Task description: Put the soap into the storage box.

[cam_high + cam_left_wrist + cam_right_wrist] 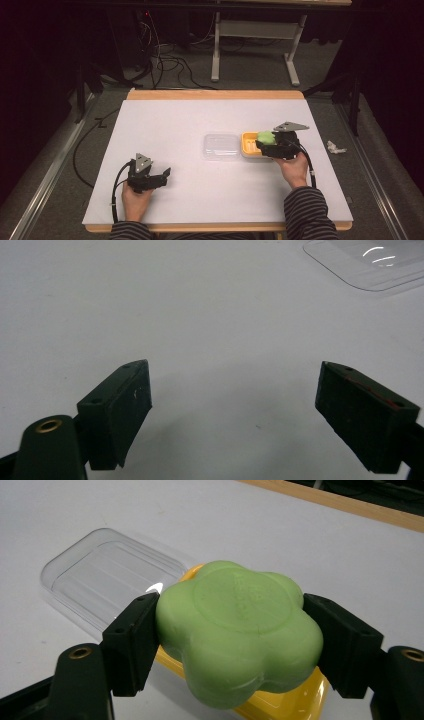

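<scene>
At centre right of the high view, the right gripper (270,142) clamps a green flower-shaped soap (239,630) directly above the yellow tray (248,144), beside a clear lid (220,146), while the left gripper (161,177), lower left, rests spread and empty.

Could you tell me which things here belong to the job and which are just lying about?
In the job:
- green flower-shaped soap, clamped in the right tongs
- yellow dish beneath it
- clear lid beside the dish
- left tongs, open over bare table

Lying about:
- crumpled white scrap on the floor
- floor cables
</scene>
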Demonstrator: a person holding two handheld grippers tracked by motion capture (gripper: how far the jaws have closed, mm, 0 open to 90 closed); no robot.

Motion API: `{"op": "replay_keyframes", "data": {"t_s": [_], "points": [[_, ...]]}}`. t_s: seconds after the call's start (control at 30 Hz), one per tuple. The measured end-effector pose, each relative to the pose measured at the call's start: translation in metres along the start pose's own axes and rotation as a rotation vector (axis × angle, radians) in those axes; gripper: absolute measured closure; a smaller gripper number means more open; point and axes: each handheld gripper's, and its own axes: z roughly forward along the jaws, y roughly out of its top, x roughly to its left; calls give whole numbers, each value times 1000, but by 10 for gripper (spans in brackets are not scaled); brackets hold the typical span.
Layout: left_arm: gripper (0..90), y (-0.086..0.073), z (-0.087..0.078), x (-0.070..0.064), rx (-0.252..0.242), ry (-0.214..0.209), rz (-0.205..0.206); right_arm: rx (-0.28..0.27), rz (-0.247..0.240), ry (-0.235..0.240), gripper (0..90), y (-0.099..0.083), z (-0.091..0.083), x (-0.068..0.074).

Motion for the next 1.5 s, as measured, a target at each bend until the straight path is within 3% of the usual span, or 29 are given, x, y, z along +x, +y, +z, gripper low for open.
{"op": "replay_keyframes", "data": {"t_s": [0.9,1.1,1.3,1.5], "points": [[156,0,0,0,-2,2,0,79,0,-33,268,-3,43,2],[155,0,0,0,-5,1,0,86,15,-33,267,-4,47,0],[156,0,0,0,-2,1,2,109,1,-44,266,-4,50,3],[156,0,0,-1,-5,2,0,99,-3,-39,270,-3,53,4]]}}
